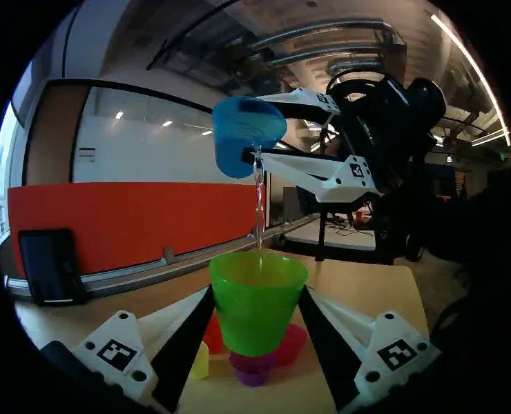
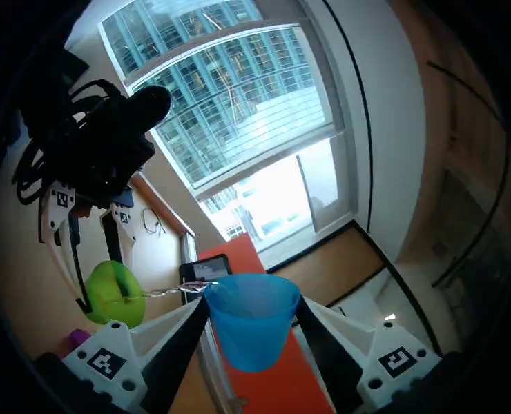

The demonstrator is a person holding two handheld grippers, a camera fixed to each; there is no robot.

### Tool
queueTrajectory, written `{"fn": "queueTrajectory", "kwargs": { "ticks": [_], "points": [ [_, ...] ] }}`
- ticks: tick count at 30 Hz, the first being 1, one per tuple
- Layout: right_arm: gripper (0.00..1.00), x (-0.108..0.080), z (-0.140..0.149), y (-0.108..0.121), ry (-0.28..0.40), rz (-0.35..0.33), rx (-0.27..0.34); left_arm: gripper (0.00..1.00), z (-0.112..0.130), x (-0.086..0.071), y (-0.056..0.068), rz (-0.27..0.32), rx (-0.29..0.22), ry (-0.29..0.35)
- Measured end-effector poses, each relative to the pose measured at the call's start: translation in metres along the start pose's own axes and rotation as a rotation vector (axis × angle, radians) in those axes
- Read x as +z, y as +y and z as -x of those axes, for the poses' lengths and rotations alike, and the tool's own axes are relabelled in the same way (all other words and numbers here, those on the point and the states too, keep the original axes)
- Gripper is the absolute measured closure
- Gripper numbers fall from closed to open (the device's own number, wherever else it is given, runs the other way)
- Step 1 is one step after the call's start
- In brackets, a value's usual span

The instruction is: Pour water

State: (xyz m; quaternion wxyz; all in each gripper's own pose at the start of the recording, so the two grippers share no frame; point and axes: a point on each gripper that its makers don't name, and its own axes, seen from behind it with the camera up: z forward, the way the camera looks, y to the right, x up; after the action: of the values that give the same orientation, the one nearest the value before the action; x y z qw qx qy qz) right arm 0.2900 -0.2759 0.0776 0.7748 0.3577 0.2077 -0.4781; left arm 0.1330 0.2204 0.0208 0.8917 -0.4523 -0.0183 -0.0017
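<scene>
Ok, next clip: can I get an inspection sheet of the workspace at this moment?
Surface: light wooden table.
Job's things: blue cup tipped, thin stream of water falling into the upright green cup.
Clutter: small cups in purple, pink, yellow and red on the table, low behind the green cup.
Tongs: left tongs shut on the green cup; right tongs shut on the blue cup.
Cables: black cables looped on the right tool.
Surroundings: red panel, dark screen, large window.
</scene>
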Motion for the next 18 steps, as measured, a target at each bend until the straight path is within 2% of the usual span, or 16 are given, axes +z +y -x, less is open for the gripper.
{"fn": "queueTrajectory", "kwargs": {
  "ticks": [18],
  "points": [
    [0.09,0.002,-0.005,0.013,0.004,0.025,-0.085,0.16,0.002,-0.001,0.001,0.006,0.003,-0.003]
  ]
}}
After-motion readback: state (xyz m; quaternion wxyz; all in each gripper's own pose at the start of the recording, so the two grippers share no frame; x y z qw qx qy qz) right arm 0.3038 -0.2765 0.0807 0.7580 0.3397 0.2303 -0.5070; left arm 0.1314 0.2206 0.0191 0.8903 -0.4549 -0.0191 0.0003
